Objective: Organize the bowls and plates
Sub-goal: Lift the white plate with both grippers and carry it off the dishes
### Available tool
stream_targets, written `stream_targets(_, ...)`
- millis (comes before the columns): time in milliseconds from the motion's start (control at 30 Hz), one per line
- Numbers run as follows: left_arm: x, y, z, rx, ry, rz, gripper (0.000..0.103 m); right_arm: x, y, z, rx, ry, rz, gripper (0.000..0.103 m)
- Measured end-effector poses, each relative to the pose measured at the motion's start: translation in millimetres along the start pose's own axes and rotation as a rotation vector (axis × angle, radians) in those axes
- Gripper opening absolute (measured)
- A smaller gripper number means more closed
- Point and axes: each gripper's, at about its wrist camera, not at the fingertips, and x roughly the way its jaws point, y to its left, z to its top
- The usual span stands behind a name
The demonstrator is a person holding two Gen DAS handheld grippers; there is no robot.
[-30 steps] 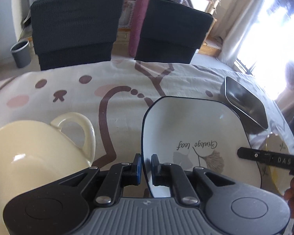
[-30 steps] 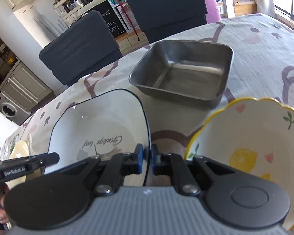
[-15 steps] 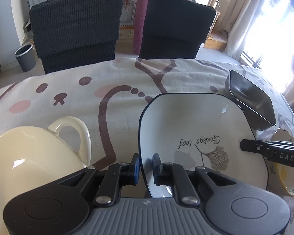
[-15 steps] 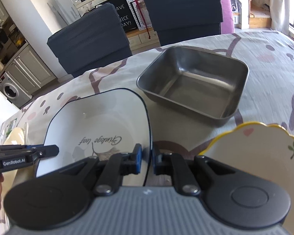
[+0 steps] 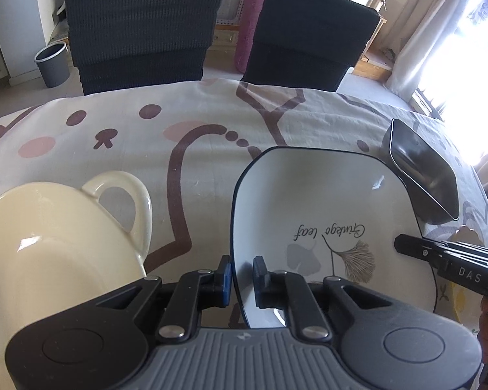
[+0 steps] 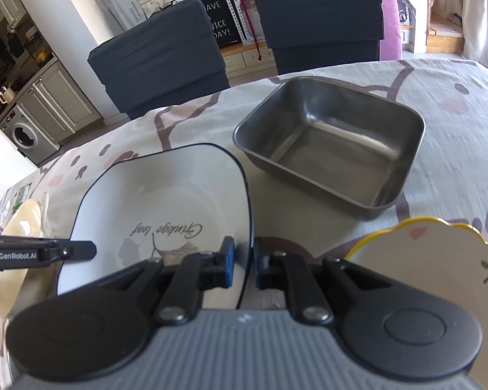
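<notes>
White square plate (image 5: pixel 325 201) mid-bench, its opposite rims clamped by left claw (image 5: pixel 243 274) and right claw (image 6: pixel 244 265) (carrying step); next needs level, coordinated travel.

Window (image 5: pixel 478 74) glare blown out, fisheye-warped edges.

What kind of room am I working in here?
Most likely a home dining area open to a kitchen: a clothed table, two dark chairs, and a washing machine among cabinets behind.

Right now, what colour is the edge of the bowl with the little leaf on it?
Yellow. The scalloped rim of the bowl is yellow; the right wrist view shows it best.
</notes>
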Motion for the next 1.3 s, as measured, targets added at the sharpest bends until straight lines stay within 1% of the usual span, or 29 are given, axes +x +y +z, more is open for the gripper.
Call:
stream_targets(200, -1.8, -1.4, -3.8, 0.015, -0.041, 0.009, 0.014, 0.4, 1.3, -0.1, -0.022, 0.0, 0.0, 0.014)
stream_targets(333, -5.1, -5.7, -6.8, 0.057, -0.059, 0.022, 0.015, -0.8, 5.4, -2.6, -0.046, -0.018, -0.018, 0.014)
stream_targets(433, -11.4, -8.4, -8.4, 0.072, -0.09, 0.024, 0.014, -4.7, 6.4, -3.6, -0.044, -0.026, -0.024, 0.014)
stream_targets(567, -27.0, -11.1, -6.9, 0.052, -0.124, 0.015, 0.013, -16.4, 6.9, -1.9, -0.03, -0.056, -0.022, 0.014)
stream_targets(833, -76.0, -19.4, -13.2, 0.018, -0.213, 0.004, 0.012, -58.6, 14.8, 2.7, 0.005, -0.126, -0.005, 0.014)
stream_targets(933, -98.0, -22.4, -19.8, 0.0, -0.241, 0.001, 0.011, -78.3, 18.0, -2.1, 0.0, -0.143, 0.016, 0.013)
stream_targets(1000, -114.7, -25.9, -25.6, -0.001, -0.255, 0.012, 0.011, -92.8, 21.4, -6.8, 0.0, -0.149, 0.023, 0.013)
stream_targets(1167, -162.7, -34.8, -49.4, 0.002, -0.316, 0.046, 0.011, -130.4, 34.1, -19.9, 0.002, -0.168, 0.059, 0.013)
stream_targets(1300, -190.9, -35.6, -78.4, -0.016, -0.338, 0.058, 0.011, -157.9, 43.0, -35.6, -0.004, -0.182, 0.08, 0.013)
